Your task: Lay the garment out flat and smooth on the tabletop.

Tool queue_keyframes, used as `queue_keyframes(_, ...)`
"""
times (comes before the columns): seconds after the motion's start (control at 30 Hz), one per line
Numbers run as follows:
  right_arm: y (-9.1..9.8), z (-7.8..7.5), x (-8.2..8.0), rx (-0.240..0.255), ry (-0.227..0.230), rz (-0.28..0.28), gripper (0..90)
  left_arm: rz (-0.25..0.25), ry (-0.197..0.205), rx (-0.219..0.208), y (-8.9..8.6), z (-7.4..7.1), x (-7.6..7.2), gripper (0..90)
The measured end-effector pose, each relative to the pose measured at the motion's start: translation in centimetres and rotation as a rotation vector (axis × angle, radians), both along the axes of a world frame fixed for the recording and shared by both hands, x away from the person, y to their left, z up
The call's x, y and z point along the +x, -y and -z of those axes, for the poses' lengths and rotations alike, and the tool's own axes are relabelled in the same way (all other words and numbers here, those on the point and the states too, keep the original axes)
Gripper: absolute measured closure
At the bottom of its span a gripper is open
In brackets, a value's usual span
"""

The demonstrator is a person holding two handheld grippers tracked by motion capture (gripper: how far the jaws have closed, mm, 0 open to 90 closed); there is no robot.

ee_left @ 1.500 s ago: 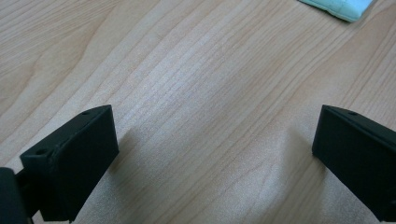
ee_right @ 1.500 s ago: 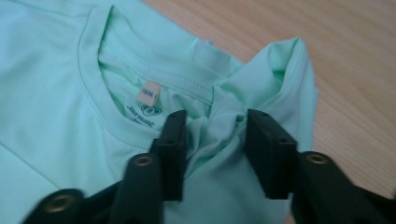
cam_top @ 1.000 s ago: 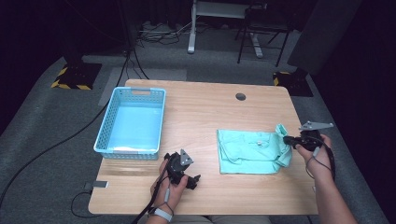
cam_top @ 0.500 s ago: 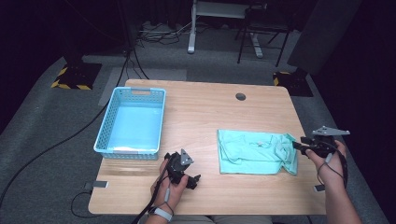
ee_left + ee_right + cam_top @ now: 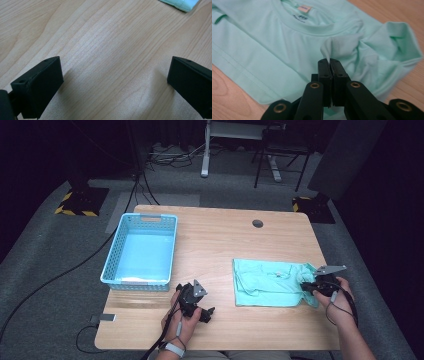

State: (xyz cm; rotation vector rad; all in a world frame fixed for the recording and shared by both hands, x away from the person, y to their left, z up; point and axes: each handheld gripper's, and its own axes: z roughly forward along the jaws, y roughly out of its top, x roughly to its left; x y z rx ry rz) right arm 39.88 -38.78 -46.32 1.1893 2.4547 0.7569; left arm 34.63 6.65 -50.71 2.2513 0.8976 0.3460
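On the wooden counter point(image 5: 220, 245) in front of you lie two things: one light blue plastic basket point(image 5: 141, 251) toward its left side, with nothing in it, and one mint-green T-shirt point(image 5: 270, 282) spread flat toward the right, well apart from the basket. Near the far edge the counter has one small round hole point(image 5: 257, 223). You hold two claws, one in each hand. Your left claw point(image 5: 199, 306) sits at the near edge, just below the basket's corner; in the left gripper view its jaws stand wide apart over bare wood, with a corner of the shirt far off. Your right claw point(image 5: 329, 62) is at the shirt's right edge, and in the right gripper view its jaws are clenched on a raised pinch of cloth just below the collar, beside one sleeve point(image 5: 402, 37). Inside the collar sits one small label point(image 5: 303, 9).
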Motion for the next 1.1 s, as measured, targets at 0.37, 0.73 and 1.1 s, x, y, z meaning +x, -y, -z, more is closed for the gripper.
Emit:
queue_keyframes(0.37, 4.2, -3.8, -2.1, 0.063, 0.073, 0.128, 81.9, 0.0, -0.001, 0.0, 0.0, 0.0, 0.0, 0.2)
queue_keyframes(0.73, 4.4, -2.5, -0.8, 0.119, 0.089, 0.202, 45.0, 0.001, -0.003, -0.002, 0.0, 0.0, 0.0, 0.1)
queue_keyframes(1.1, 4.4, 0.0, 3.3, 0.116, 0.009, 0.229, 82.5, 0.001, -0.002, -0.001, 0.0, 0.0, 0.0, 0.1)
